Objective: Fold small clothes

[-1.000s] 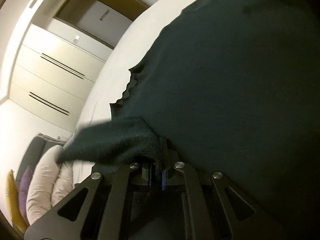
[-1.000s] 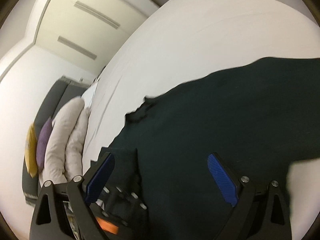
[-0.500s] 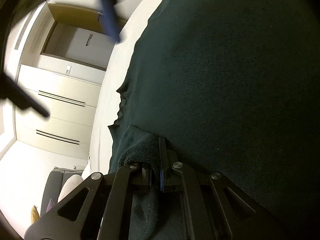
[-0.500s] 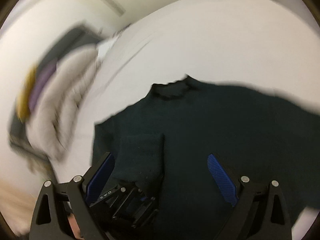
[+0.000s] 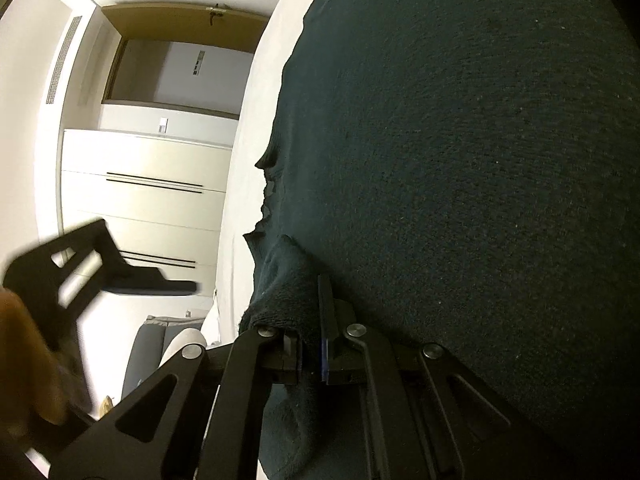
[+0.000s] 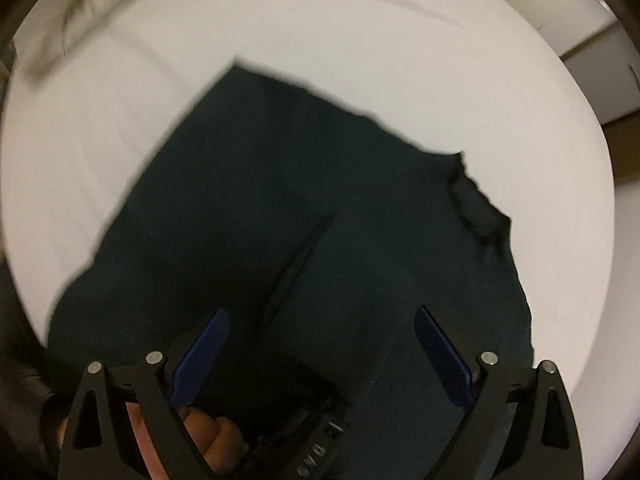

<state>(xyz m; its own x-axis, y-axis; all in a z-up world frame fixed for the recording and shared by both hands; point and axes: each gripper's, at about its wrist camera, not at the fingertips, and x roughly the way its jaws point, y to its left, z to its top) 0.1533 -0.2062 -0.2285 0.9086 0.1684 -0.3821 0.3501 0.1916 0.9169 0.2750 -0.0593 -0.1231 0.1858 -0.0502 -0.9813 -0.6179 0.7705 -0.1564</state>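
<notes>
Sweater (image 6: 304, 216) lies flat on the white bed (image 6: 360, 40), one sleeve folded across its body. Left gripper (image 5: 310, 320) pinches that sleeve; right gripper (image 6: 320, 356) hovers above, spread. Sleeve fold appears underway; release likely follows.

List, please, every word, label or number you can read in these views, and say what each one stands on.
"DAS": white letters, seen rotated in the right wrist view, on the black housing of the left claw; the reading is uncertain.
Small plate on the door: too small to read.
Dark sweater: no text visible.
</notes>
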